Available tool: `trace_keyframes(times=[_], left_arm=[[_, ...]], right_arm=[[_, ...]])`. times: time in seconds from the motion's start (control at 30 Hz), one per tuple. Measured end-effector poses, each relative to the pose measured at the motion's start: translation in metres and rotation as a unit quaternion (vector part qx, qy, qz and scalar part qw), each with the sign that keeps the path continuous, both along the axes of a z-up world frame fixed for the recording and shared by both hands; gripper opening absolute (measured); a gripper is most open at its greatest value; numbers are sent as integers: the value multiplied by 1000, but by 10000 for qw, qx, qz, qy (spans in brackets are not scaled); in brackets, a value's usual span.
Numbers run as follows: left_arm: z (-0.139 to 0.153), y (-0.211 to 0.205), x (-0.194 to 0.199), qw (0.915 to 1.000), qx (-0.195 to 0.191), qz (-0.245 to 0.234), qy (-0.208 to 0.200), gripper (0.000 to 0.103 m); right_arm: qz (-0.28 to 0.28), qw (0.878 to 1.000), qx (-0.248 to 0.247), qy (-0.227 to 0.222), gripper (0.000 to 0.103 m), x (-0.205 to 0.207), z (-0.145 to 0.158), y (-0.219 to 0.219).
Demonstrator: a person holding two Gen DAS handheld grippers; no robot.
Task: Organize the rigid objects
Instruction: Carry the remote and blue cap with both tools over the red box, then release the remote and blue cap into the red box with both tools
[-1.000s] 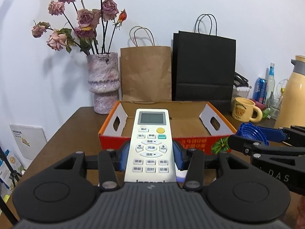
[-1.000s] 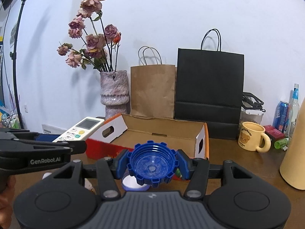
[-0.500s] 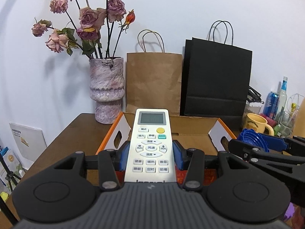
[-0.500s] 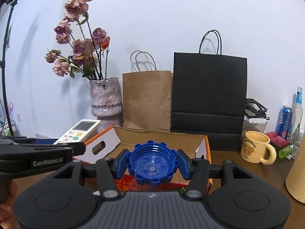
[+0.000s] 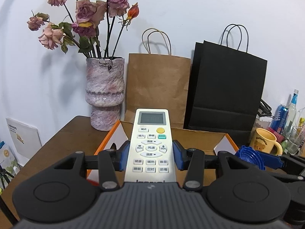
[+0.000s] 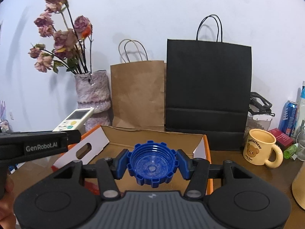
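Cardboard walls of the open box sit just below both loads, so we judge it best to bring each well over the bare floor and lower it before letting go. Our left gripper clamps a white remote, keypad up, while our right gripper clamps a blue ribbed cap, hollow side up.

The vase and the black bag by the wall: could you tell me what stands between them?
A brown paper bag stands between the vase and the black bag, seen in both wrist views.

Left gripper reads "GenRobot.AI"; mug "Butterbear".
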State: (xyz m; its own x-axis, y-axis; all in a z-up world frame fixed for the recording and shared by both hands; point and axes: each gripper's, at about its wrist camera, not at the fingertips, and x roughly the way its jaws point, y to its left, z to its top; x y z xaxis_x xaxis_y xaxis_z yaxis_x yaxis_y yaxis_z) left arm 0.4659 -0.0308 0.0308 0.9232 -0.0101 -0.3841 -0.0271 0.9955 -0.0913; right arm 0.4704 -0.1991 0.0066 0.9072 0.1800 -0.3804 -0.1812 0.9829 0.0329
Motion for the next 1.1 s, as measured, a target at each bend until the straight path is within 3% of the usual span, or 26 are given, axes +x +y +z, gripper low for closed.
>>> trace_keyframes(times=[0.53,0.73,1.0,1.07,1.1], left_arm=[[-21,2,64,9987,100,217,442,47],[-38,5,82,9966,193,278,748,47],[-45,6,87,9957,249,233,859,47],[-45,4,87,9956,284,204,874,49],[-45,3,86,9956,324,218,847,57]], right_arm=[[-64,9994,65,327,53,66,-12,-2],[-33,9986,13,533,53,77,-27,1],[14,9977,-112,671,53,83,-42,7],[-33,9975,-132,688,53,83,-42,6],[-47,9975,-125,699,53,83,-42,6]])
